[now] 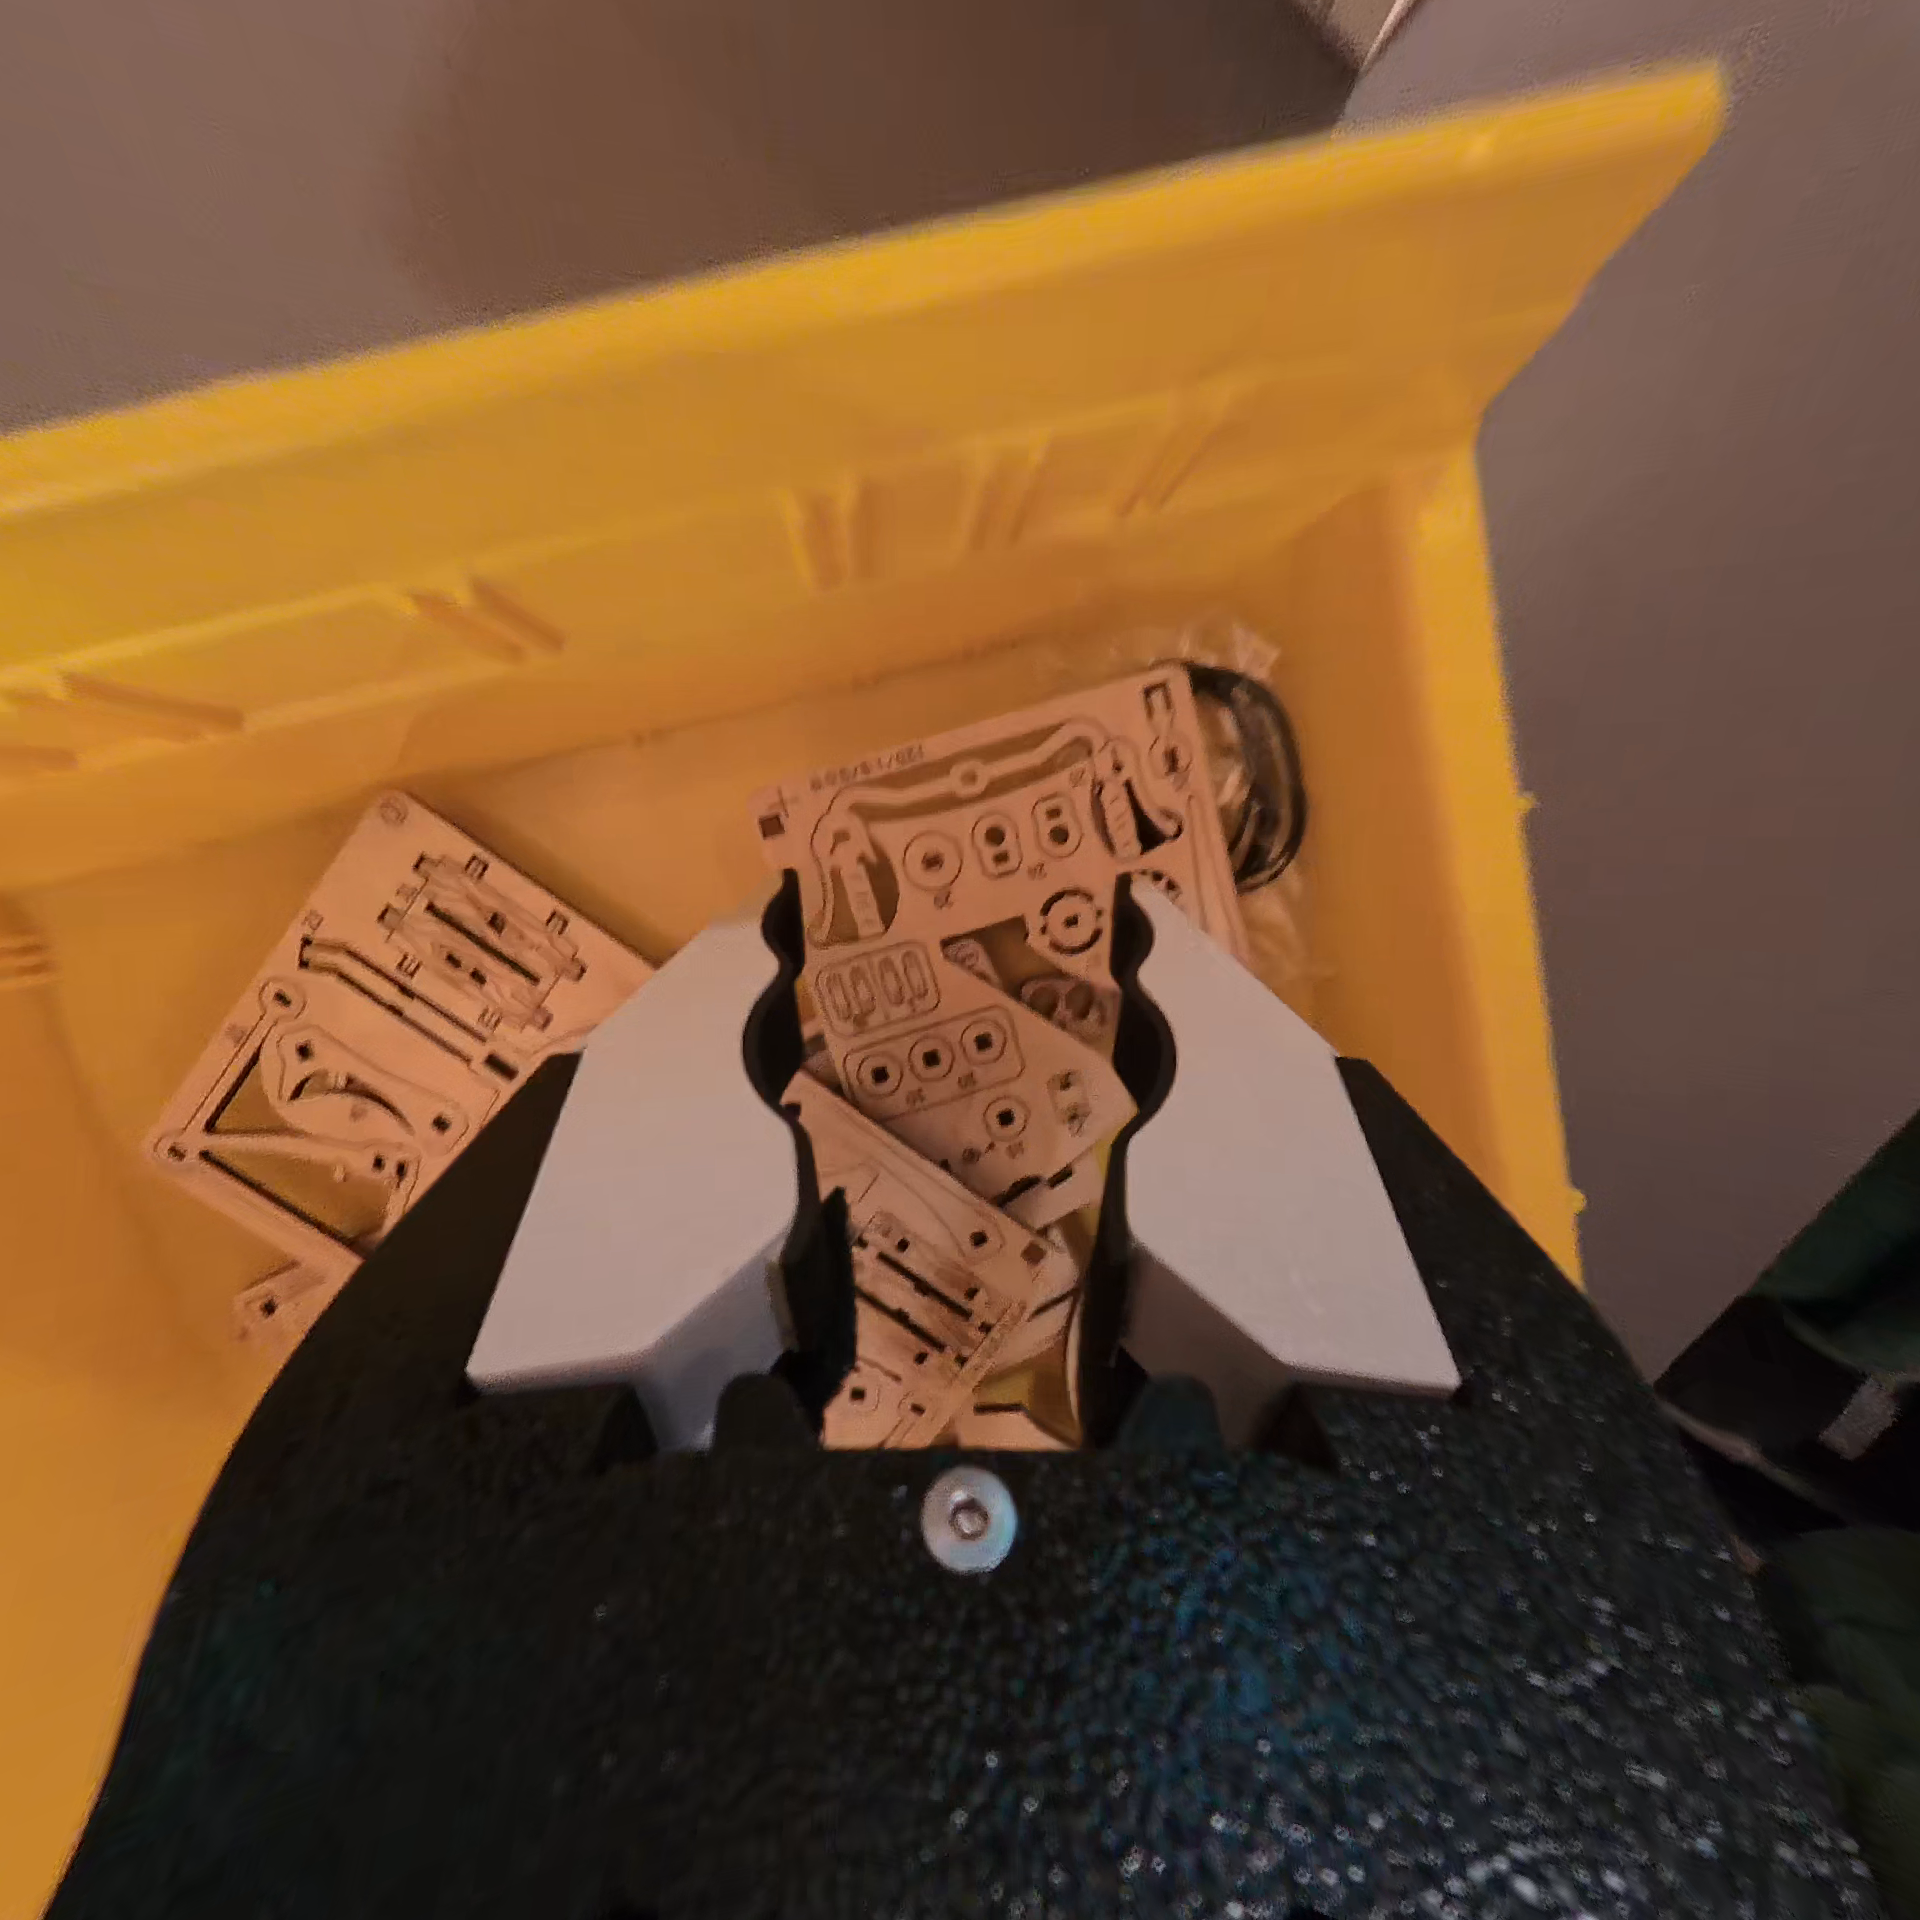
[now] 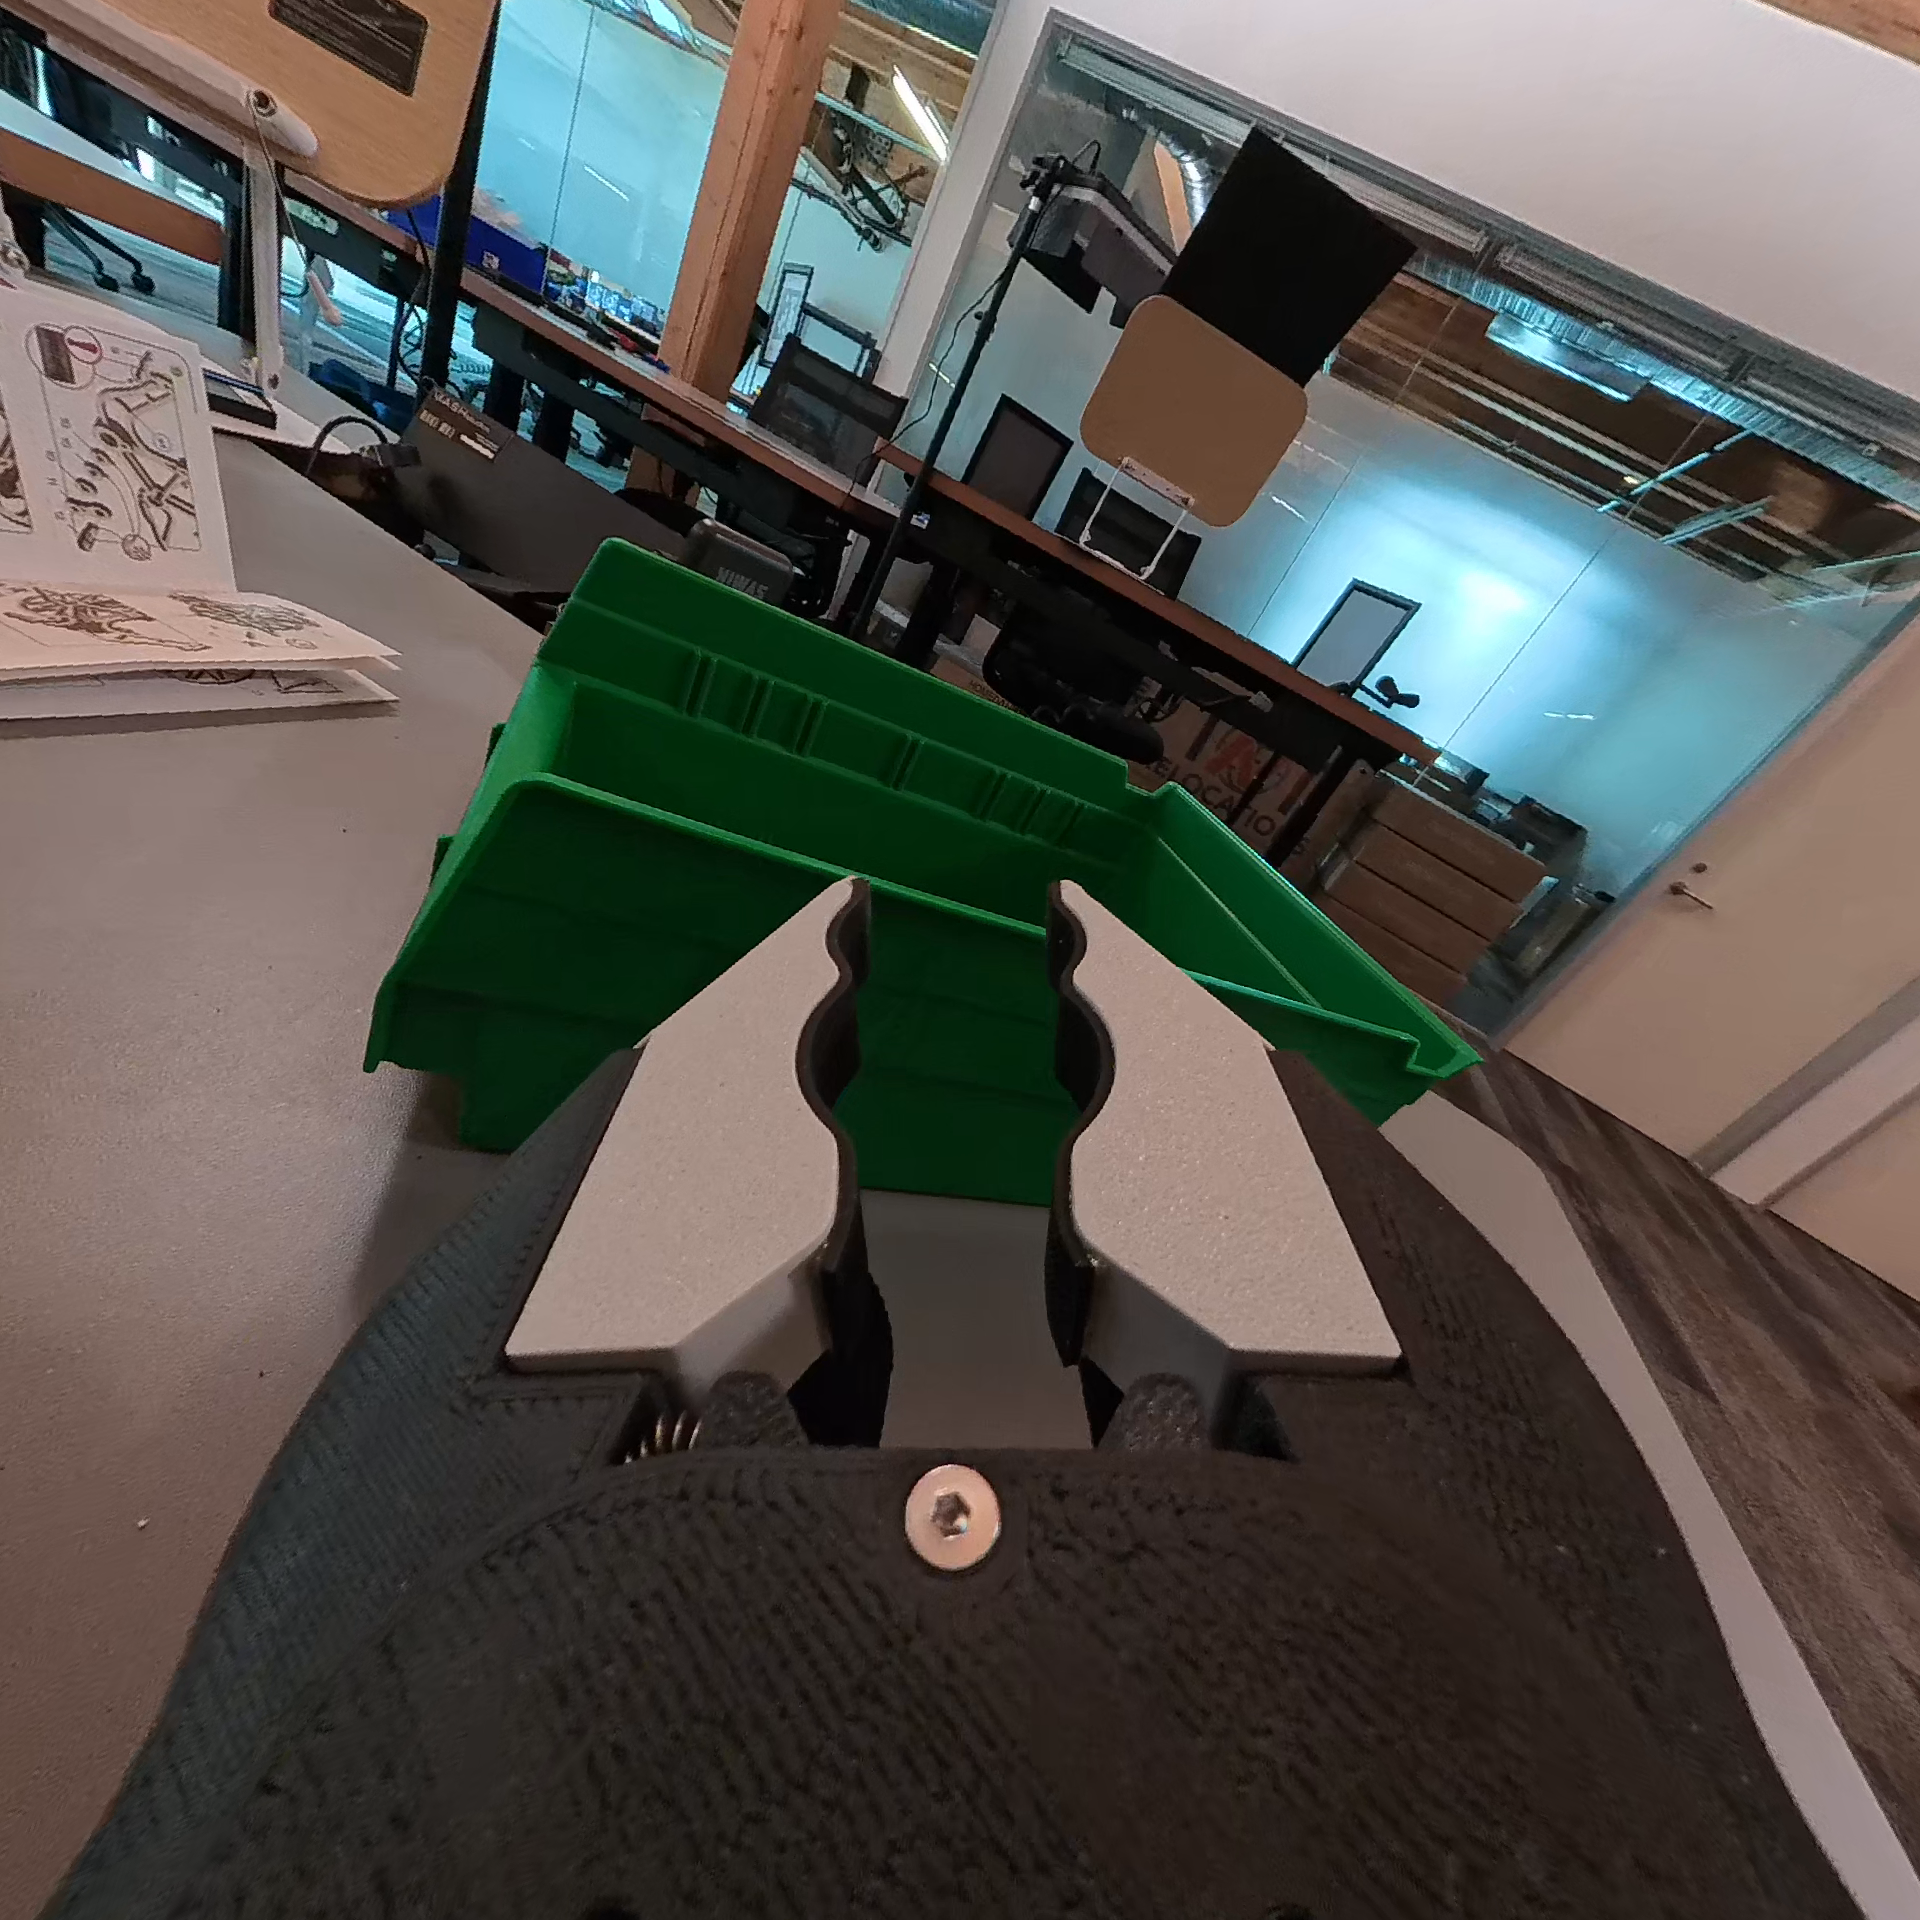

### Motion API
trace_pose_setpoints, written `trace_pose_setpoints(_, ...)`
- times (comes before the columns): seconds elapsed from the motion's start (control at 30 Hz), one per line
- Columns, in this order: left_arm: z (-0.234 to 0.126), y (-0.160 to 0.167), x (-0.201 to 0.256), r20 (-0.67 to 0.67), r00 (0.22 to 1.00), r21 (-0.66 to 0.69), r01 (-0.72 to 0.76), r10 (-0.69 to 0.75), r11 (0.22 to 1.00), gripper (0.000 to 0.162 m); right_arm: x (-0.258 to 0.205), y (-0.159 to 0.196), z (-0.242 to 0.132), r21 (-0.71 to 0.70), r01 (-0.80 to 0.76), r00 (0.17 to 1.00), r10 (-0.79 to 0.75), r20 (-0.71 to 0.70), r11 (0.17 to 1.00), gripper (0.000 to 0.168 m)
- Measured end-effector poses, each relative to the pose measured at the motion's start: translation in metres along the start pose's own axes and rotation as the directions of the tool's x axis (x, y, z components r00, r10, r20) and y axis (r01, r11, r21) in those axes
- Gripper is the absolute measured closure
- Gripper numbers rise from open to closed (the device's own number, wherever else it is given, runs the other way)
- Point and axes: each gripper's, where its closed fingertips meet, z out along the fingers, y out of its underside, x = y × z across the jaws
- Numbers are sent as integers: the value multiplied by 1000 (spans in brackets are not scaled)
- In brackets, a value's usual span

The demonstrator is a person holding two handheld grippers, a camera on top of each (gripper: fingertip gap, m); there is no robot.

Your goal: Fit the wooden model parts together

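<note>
The left gripper (image 1: pixel 961 904) pointed down into a yellow plastic bin (image 1: pixel 727 436). Its two grey fingers (image 1: pixel 665 1122) stood apart with a clear gap between them, and nothing was clamped in that gap. Through the gap showed a pile of thin wooden sheets (image 1: pixel 966 1049) with cut-out model parts, lying loosely one over another on the bin floor. A second wooden sheet (image 1: pixel 384 1029) lay flat to the left of the pile, near the bin's back wall. In the far right corner of the bin sat a small clear bag with black loops (image 1: pixel 1252 769) inside, just beside the top sheet. Whether the fingertips touched the wood could not be told.

The right gripper (image 2: pixel 956 904) was held low over a grey table (image 2: pixel 208 987), its fingers also parted and holding nothing. Straight ahead of it a green plastic bin (image 2: pixel 665 914) rested on the table, close to the fingertips; its inside was hidden from this angle. An open instruction booklet (image 2: pixel 125 582) with line drawings lay on the table to the left, well apart from the green bin. Beyond the table stood desks and a glass wall (image 2: pixel 1507 582).
</note>
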Motion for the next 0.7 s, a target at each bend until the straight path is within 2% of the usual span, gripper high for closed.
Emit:
trace_pose_setpoints(0.03, -1, -6, 1, -15, 1000, 28, 19, -18, 999, 102, 0, 0, 0, -1, 0, 1000, 0, 2, 1000, 136)
trace_pose_setpoints(0.13, 3, -10, -7, -14, 998, 28, 59, -59, 998, 87, -1, 1, 1, -4, 1, 1000, -1, 6, 1000, 136)
trace_pose_setpoints(0.3, 20, -2, -10, -44, 993, -59, 106, -109, 993, 61, -1, 1, 1, -4, -2, 1000, 2, 5, 1000, 137)
trace_pose_setpoints(0.33, 21, -6, -11, -46, 993, -37, 104, -106, 994, 61, -1, 1, 1, -5, -2, 1000, 2, 6, 1000, 136)
trace_pose_setpoints(0.43, 20, -11, -4, -105, 985, -30, 135, -138, 990, 70, -2, 1, 1, -5, -2, 1000, 2, 9, 1000, 136)
trace_pose_setpoints(0.57, 17, -6, -9, -90, 981, -55, 169, -174, 984, 106, -2, 1, 1, -4, -4, 1000, 4, 12, 1000, 137)
trace_pose_setpoints(0.7, -3, -13, -15, -100, 974, 40, 208, -203, 977, 140, -3, 1, 1, -3, -6, 1000, 6, 14, 1000, 137)
